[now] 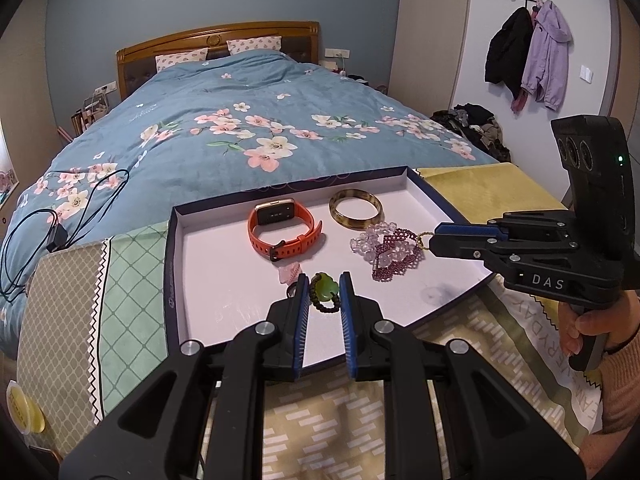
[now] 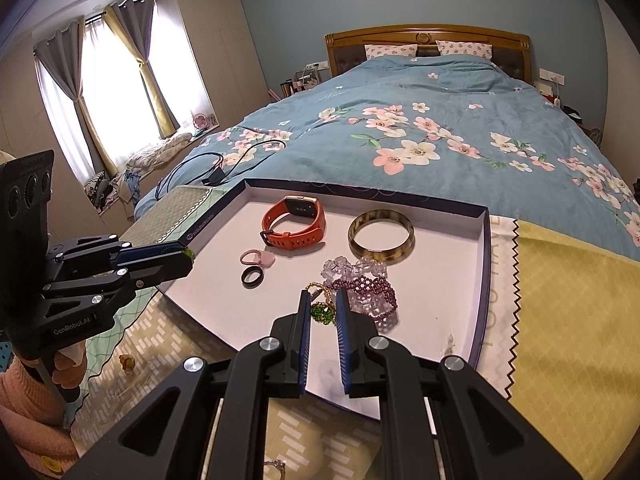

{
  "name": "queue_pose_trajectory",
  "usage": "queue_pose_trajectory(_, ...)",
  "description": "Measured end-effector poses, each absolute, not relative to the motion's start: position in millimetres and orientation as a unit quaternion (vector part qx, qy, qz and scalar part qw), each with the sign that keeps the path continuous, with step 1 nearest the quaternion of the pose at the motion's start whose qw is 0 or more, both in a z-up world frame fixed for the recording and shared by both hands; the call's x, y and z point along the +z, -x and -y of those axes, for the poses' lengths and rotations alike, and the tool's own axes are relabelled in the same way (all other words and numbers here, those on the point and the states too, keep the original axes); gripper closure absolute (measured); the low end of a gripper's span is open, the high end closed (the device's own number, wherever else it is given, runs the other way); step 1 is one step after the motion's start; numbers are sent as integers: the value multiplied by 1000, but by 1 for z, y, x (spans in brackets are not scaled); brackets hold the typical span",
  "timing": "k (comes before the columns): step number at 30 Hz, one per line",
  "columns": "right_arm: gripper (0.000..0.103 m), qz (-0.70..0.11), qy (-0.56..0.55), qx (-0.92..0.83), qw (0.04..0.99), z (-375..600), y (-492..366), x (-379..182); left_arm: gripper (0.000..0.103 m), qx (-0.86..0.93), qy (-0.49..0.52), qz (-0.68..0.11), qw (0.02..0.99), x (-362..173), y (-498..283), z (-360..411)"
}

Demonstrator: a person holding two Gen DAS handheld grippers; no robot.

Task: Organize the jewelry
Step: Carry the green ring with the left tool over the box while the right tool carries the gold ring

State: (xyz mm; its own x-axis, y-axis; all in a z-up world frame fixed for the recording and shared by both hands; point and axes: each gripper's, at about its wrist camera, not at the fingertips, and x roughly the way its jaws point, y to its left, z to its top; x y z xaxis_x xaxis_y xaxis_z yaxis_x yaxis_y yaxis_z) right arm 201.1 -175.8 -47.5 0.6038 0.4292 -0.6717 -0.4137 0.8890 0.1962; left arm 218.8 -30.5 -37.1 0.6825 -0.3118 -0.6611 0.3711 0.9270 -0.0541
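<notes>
A bedroom with blue walls; at the foot of the bed, with its flowered blue quilt, a shallow white-lined tray lies on patterned cloths. In the tray sit an orange watch, a mottled bangle beside it, a pile of purple and clear beadwork, a pink ring and a black ring just in front of the watch. The left gripper hovers low over the tray's near edge, its blue pads nearly together and pinching a green stone on a dark bead loop. The right gripper reaches in from the other side, its pads likewise close together, clamped on a green beaded charm with a gold loop, touching the beadwork. A hand in a pink sleeve grips its handle. A black cable trails across the quilt.
</notes>
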Motion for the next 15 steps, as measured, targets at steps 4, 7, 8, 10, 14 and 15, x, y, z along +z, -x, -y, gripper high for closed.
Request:
queue_pose_trajectory(4, 92, -380, -10, 235, 895, 174, -204, -49, 87, -184, -43, -354, 916, -38, -221, 31)
queue_pose_trajectory(7, 92, -382, -11, 236, 893, 174, -207, -50, 87, -183, -43, -355, 916, -39, -222, 31)
queue_pose_trajectory(8, 92, -383, -12, 236, 893, 173, -208, -51, 87, -183, -43, -357, 915, -40, -223, 32)
queue_pose_trajectory(10, 92, -385, -12, 237, 892, 173, -210, -53, 87, -181, -44, -358, 915, -42, -226, 32)
queue_pose_trajectory(14, 92, -390, -12, 237, 890, 172, -214, -54, 87, -177, -46, -365, 913, -46, -231, 35)
queue_pose_trajectory(15, 92, -390, -12, 237, 890, 171, -214, -54, 87, -176, -46, -367, 912, -47, -233, 35)
